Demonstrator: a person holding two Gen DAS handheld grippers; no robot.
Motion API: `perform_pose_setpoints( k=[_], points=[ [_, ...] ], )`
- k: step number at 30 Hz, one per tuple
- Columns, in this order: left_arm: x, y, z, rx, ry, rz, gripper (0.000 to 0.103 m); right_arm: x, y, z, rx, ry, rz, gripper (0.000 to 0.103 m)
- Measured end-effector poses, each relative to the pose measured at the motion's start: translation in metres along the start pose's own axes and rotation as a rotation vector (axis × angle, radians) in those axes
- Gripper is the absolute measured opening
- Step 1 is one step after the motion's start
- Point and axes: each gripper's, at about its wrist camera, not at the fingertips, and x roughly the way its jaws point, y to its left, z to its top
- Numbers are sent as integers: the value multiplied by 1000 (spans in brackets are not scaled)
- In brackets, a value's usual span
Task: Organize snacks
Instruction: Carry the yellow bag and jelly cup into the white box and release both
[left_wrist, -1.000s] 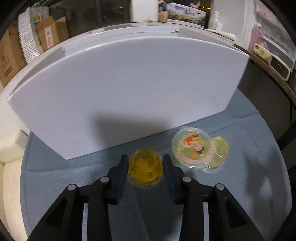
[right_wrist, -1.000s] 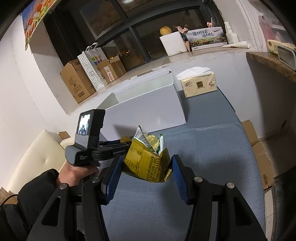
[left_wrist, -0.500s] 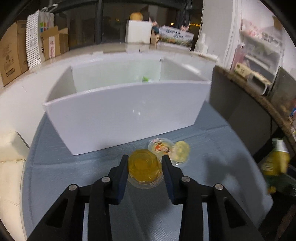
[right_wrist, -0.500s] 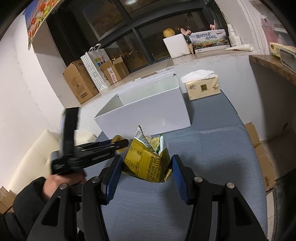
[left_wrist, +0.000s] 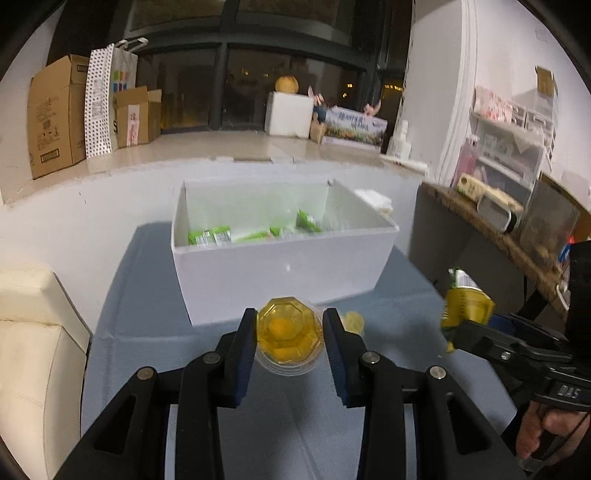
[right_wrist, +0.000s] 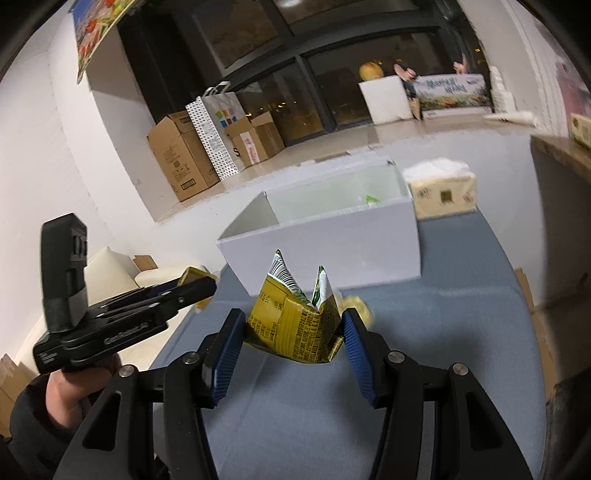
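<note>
Left gripper (left_wrist: 290, 334): my jaws are clamped on the jelly cup (left_wrist: 289, 330), pinching its sides so it rides lid-down, clear of the blue table (left_wrist: 147, 295).
Right gripper (right_wrist: 293, 338): I squeeze the yellow snack packet (right_wrist: 297, 325) by its lower sides, so the torn top points up.
White box (left_wrist: 280, 269): it stands open just ahead of both loads, green packets (left_wrist: 210, 236) already inside; I judge it the drop spot.
Loose cups (left_wrist: 352, 321): on the table beside my left fingers.
</note>
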Motion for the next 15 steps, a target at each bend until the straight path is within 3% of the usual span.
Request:
perform_pose_setpoints(
  k=[9,15],
  points=[
    [27,15,69,11,-67,17,40,46,0,92,-53,-45,-10,59],
    [72,34,99,34,-34,56,40,91,-23,132,-5,-3,-27,59]
  ],
)
